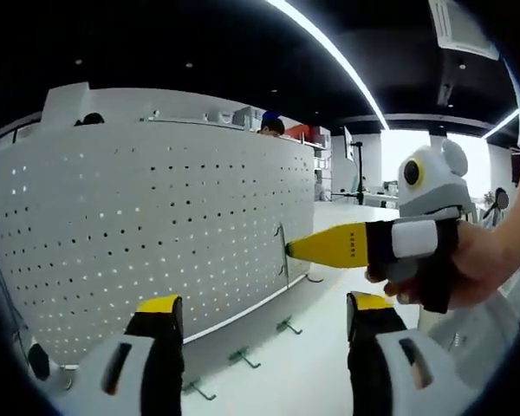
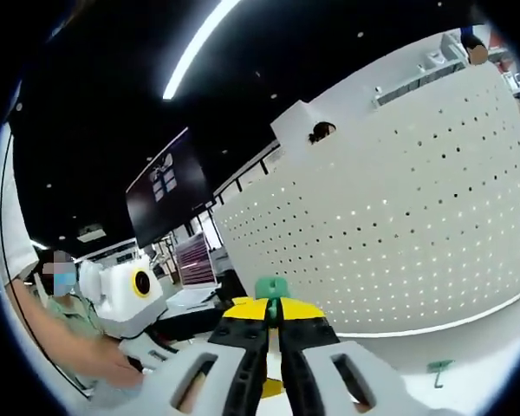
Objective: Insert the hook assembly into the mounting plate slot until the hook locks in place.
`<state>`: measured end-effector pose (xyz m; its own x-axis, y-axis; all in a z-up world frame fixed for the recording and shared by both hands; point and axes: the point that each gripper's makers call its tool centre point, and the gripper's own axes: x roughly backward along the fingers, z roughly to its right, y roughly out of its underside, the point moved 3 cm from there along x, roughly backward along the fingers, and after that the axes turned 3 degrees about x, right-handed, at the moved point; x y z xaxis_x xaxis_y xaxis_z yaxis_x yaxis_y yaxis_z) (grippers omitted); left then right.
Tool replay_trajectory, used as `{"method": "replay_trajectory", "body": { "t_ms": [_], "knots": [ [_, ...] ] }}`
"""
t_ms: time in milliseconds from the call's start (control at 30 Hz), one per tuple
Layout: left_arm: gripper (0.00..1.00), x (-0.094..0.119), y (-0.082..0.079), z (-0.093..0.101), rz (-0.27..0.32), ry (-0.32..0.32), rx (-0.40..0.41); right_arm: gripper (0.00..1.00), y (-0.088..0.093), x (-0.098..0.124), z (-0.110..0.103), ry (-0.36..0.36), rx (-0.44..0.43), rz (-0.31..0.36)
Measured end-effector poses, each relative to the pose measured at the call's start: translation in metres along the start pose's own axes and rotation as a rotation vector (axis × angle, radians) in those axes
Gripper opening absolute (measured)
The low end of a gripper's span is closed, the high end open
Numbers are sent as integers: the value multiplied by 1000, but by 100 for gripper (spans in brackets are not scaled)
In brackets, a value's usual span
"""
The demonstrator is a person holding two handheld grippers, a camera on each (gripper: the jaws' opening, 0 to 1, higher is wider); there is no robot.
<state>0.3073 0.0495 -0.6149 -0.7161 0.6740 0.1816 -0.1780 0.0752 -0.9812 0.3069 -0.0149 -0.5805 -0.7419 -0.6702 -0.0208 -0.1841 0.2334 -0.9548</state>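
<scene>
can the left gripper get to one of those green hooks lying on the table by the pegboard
Probably yes. The left gripper is open with nothing in it, and the green hooks lie loose on the white table just ahead of it, below the pegboard. Nothing stands between; the right gripper works higher up at the board.

hook (image 2: 271,289) mostly hidden in right gripper (image 2: 273,322) jaws | pegboard (image 2: 399,217) cut off

Open-plan lab: pegboard (image 1: 147,234), ceiling light strips (image 1: 329,52).
</scene>
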Motion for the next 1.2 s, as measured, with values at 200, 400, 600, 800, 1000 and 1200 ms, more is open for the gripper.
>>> {"method": "replay_trajectory", "body": {
  "t_ms": [200,400,600,800,1000,1200],
  "knots": [
    [80,16,1,-6,31,-34,4,1,-32,-7,19,96,110,38],
    [83,36,7,-15,68,-81,45,1,-57,-18,34,158,179,59],
    [83,49,13,-18,75,-108,55,1,-73,-29,43,196,219,59],
    [83,59,16,-19,92,-125,72,1,-84,-39,46,223,252,61],
    [85,66,14,-15,120,-129,69,1,-93,-50,50,275,288,58],
    [86,70,14,-16,141,-153,64,1,-101,-62,52,309,308,72]
  ]
}}
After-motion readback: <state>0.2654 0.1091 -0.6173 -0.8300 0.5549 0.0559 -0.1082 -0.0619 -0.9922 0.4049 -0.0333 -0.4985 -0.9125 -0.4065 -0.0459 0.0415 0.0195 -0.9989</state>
